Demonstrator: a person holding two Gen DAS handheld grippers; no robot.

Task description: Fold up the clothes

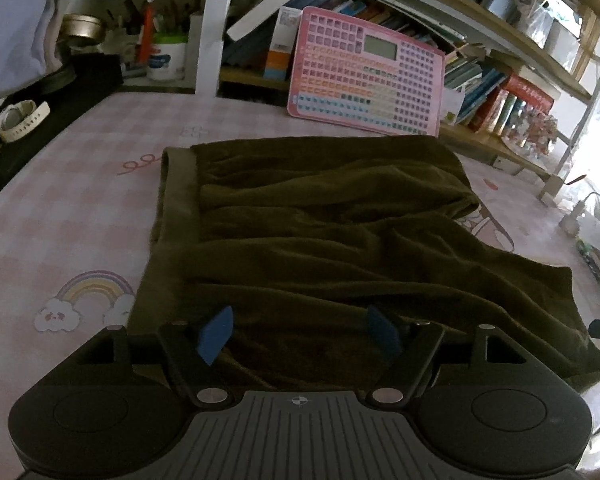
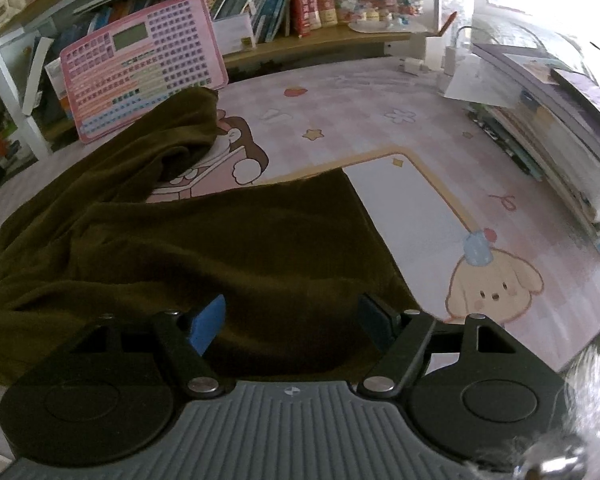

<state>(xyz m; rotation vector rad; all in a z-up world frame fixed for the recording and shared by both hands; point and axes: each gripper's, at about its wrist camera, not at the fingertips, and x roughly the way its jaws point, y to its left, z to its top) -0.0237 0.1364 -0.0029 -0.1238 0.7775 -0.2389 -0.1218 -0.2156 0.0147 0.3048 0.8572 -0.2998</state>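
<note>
While both cameras look forward along their fingers, the scene reads as follows.

Garment: a dark olive-brown, soft, wrinkled cloth garment (image 1: 340,248) lies spread over the middle of the left wrist view, with a flat band along its left edge; in the right wrist view the same garment (image 2: 204,248) fills the left and centre of the frame.

Surface: a pink checked surface with cartoon prints (image 1: 80,208) carries the garment; a rainbow with clouds sits at the lower left of the left view, and a cream puppy with a blue hat (image 2: 496,280) at the lower right of the right view.

Left hand-held gripper: the left hand-held gripper (image 1: 300,334) is at the bottom of its frame, its 2 blue-padded fingers spread well apart over the near edge of the garment, clamping nothing.

Right hand-held gripper: the right hand-held gripper (image 2: 292,322) is at the bottom of its frame, fingers likewise apart above the garment's near right part, closed on nothing.

Background: a pink rectangular toy keyboard board with a small grey screen (image 1: 366,76) leans against the bookshelf in the upper centre of the left view, just behind the garment's far edge; the same board (image 2: 142,64) appears in the upper left of the right view.

Side items: a stack of books (image 2: 556,120) lies at the right edge of the right view; a white wristwatch (image 1: 20,118) rests at the left edge of the left view.
</note>
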